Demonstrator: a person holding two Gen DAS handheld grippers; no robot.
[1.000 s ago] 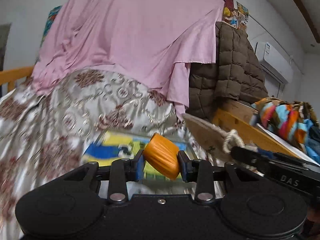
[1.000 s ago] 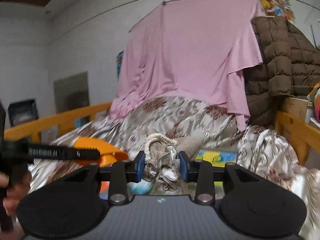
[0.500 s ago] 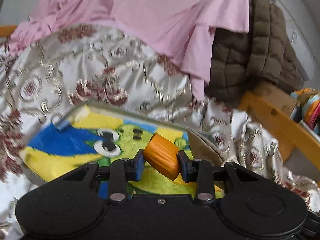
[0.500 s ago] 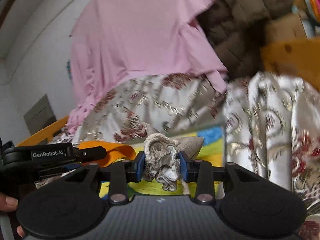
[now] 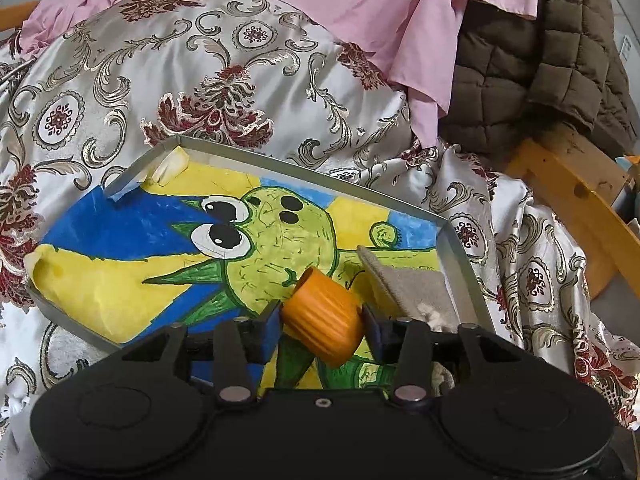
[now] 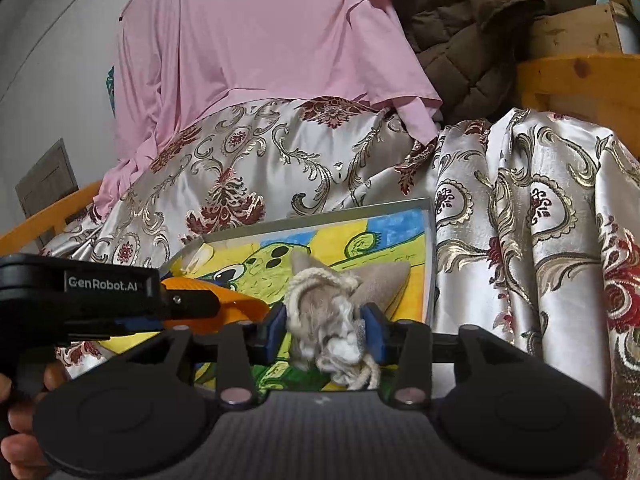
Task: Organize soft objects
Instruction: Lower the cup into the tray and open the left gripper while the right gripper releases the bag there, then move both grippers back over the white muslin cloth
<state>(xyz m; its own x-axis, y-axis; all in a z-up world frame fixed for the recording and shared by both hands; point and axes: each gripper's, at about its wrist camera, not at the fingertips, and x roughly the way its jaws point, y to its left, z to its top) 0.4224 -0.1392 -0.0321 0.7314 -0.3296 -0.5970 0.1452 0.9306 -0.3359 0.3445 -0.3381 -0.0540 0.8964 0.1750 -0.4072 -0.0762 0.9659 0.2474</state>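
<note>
Left gripper (image 5: 322, 320): clamped on ribbed orange soft cylinder (image 5: 322, 316), poised over near right of shallow grey tray with green cartoon drawing (image 5: 452, 240). Right gripper (image 6: 326, 326): clamped on beige rope-tied fabric bundle (image 6: 326, 316), over tray's near right corner; bundle's long axis points far-right.

Home bedroom: wooden bed frame (image 5: 568, 184), floral satin bedspread (image 5: 208, 80), pink sheet (image 6: 260, 40) and brown quilted coat (image 5: 532, 60) hung behind.

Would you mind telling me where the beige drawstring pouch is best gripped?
At its gathered neck, where the right gripper already pinches the pouch: the rope cinches the cloth into a narrow bunch there. Come from the neck end, since the wider body fans away over the tray.
</note>
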